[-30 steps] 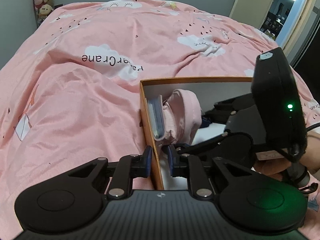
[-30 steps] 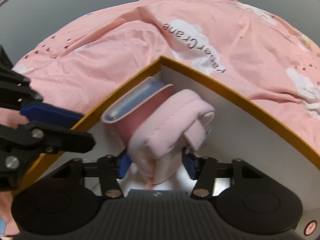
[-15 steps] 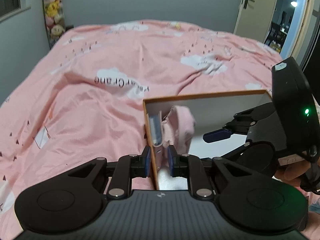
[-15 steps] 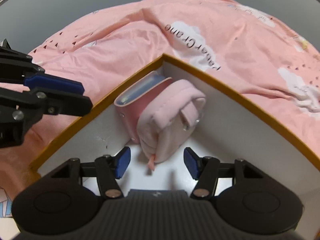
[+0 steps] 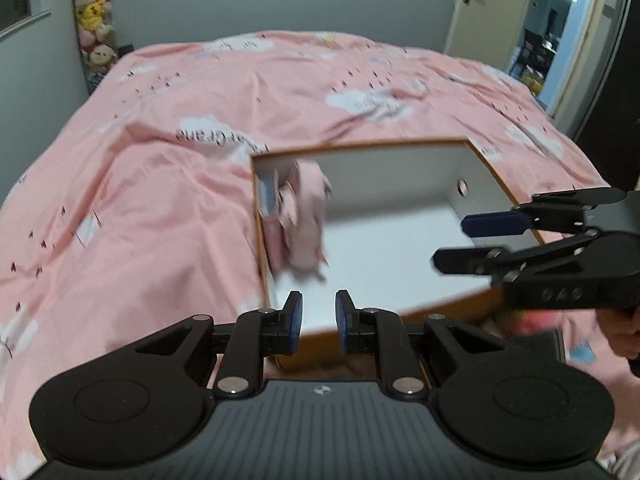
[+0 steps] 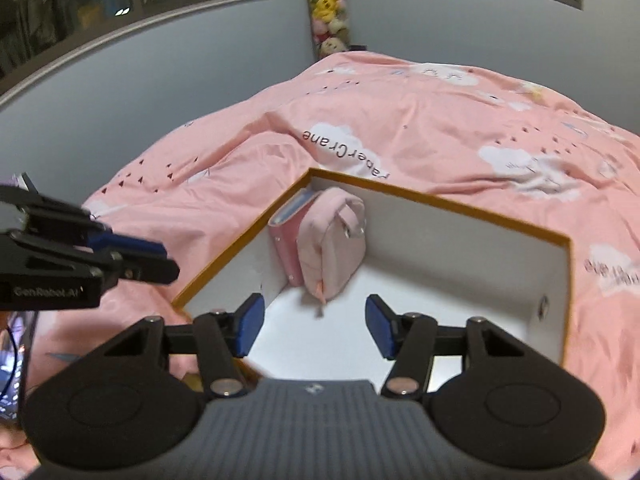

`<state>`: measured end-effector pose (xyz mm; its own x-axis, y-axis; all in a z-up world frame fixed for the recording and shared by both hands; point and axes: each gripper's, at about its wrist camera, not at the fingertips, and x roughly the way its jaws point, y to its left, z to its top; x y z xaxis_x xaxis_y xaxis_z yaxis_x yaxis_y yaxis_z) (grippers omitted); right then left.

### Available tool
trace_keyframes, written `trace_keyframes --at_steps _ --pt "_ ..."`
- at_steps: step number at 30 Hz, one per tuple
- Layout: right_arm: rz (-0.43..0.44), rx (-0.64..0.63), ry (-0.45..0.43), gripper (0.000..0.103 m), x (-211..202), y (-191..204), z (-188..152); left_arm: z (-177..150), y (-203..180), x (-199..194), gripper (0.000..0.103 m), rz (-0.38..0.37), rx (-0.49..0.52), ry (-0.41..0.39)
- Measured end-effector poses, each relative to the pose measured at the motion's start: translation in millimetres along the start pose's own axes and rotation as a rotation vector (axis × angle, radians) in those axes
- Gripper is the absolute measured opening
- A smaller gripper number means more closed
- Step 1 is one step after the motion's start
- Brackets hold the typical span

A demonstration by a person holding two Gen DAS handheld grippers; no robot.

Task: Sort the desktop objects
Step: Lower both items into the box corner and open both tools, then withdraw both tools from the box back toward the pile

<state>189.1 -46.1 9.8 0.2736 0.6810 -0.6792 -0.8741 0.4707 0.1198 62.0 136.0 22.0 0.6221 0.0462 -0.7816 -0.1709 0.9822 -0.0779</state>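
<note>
A: Changes versus a second back?

B: Both tools pulled back and up from the box (image 6: pixel 420 204). Left gripper (image 5: pixel 318 320) earlier straddling the orange left wall, now off it, above the near edge; jaws nearly pressed together, narrow gap, nothing pinched. Right gripper (image 6: pixel 314 326) earlier around the pink pouch (image 6: pixel 332 244), now clear of it; jaws spread and closing, nothing between them.

A: Pouch location?

B: Inside the box, far-left corner, standing on end, leaning against a pink case with a blue edge (image 6: pixel 286 236) that sits against the left wall. Around 12 o'clock from the right gripper in the right wrist view, 11 o'clock from the left gripper in the left wrist view, blurred there. Rest of the white box floor bare.

A: Readable text?

B: "PaperCrane" on the pink duvet (image 6: pixel 440 128), printed upside down, at 12 o'clock beyond the box. "GenRobot.AI" on the left tool's side, at 9 o'clock in the right wrist view. Digits on the right tool at 3 o'clock in the left wrist view, looks like "945", not sure. More lettering on the duvet at 3 o'clock, too blurred.

A: Anything else?

B: Plush toys (image 5: pixel 94 20) stacked in the far corner, 11 o'clock. Open door (image 5: pixel 476 12) at 1 o'clock.
</note>
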Motion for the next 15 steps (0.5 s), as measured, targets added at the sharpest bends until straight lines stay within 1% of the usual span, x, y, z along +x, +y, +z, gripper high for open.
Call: trace_keyframes --at_steps 2,5,8,10,12,15 --pt "-0.006 0.028 -0.003 0.050 -14 -2 -14 -11 -7 -2 0.019 -0.004 0.017 0.016" --pt "-0.028 0.082 0.023 0.047 -27 -5 -40 -28 -18 -3 0.020 -0.028 0.046 0.038" --pt "-0.068 0.135 0.053 0.039 -37 -8 -67 -42 -31 -1 0.020 -0.078 0.054 0.061" --pt "-0.098 0.151 0.076 0.037 -41 -10 -85 -48 -40 3 0.020 -0.124 0.051 0.077" --pt "-0.130 0.156 0.107 0.036 -44 -9 -103 -52 -47 10 0.023 -0.164 0.043 0.092" --pt "-0.116 0.206 0.148 0.033 -44 -12 -124 -56 -64 23 0.028 -0.205 0.064 0.126"
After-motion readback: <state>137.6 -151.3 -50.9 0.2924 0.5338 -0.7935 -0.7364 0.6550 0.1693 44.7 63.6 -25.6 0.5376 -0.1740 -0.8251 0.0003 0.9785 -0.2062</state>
